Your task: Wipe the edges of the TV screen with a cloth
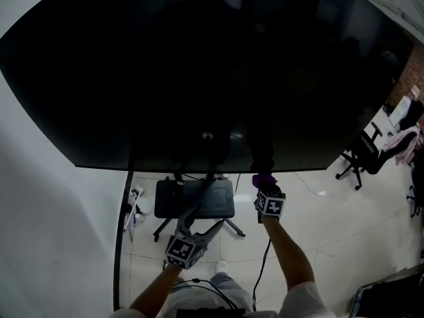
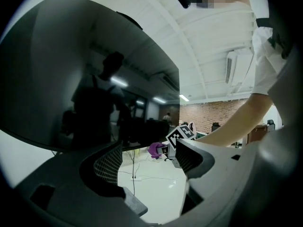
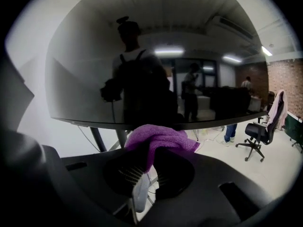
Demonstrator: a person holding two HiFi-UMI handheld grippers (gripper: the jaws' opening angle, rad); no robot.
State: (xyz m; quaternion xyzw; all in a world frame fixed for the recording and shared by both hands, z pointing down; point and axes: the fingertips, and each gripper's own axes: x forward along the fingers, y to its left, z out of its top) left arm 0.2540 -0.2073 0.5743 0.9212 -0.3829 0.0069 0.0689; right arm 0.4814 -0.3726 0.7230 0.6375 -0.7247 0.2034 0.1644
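White tiled floor [image 1: 318, 224] below, big black flat TV screen [image 1: 199, 71] above. Your right gripper [image 3: 144, 167] has its fingers pinched on the purple terry cloth [image 3: 158, 138], right up at the screen's bottom edge. Your left gripper [image 2: 144, 157] hangs wide open and empty. Looks like the bottom-edge wipe, so next you'd slide the cloth along that edge, pressing lightly.

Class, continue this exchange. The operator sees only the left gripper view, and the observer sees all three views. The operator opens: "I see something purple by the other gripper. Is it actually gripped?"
Observer: Yes. The right gripper is shut on the purple cloth, which bunches over its jaws.
Operator: Where along the TV is it?
Observer: At the bottom edge of the TV screen, just right of the stand base. I cannot confirm that it touches.
Operator: And where is my own gripper relative to that?
Observer: From the head view, the left gripper hangs lower than the right one, in front of the stand base and clear of the edge.
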